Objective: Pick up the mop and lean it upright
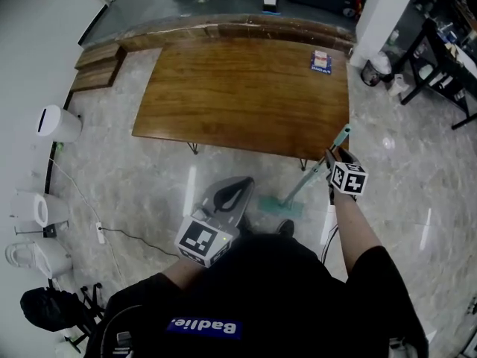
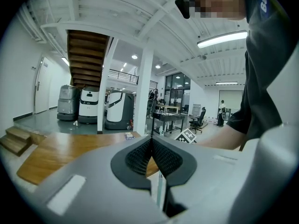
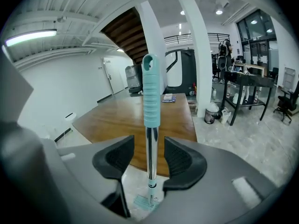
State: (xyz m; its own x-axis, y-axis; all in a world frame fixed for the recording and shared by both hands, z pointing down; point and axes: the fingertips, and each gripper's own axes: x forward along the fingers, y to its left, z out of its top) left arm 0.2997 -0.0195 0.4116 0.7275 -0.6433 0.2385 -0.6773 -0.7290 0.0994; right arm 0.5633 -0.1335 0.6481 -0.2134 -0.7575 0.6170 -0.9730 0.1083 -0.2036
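The right tool [image 3: 149, 155] stands with its two dark ribbed pads apart, one on each side of the shaft and neither pressing on it. Between them rises the mop with a chrome shaft and a ribbed teal grip [image 3: 151, 97]. It is close to upright, its flat teal head [image 1: 282, 206] on the glossy grey marble floor [image 1: 402, 200]. Its top is at the front right corner of the long brown wooden counter [image 1: 246, 88]. I cannot tell whether the shaft actually rests on that edge.

With nothing clamping the mop, I think it could topple sideways if it has no firm bearing on the counter corner. The polished floor may also let the head slide out. A pad clipping the shaft as the tool draws back would knock it over.

The right forearm [image 1: 356, 222] reaches forward and down from a dark short sleeve, nearly straight. The left tool [image 2: 152, 153] has its pads together on nothing, and that bent arm is tucked near the body.
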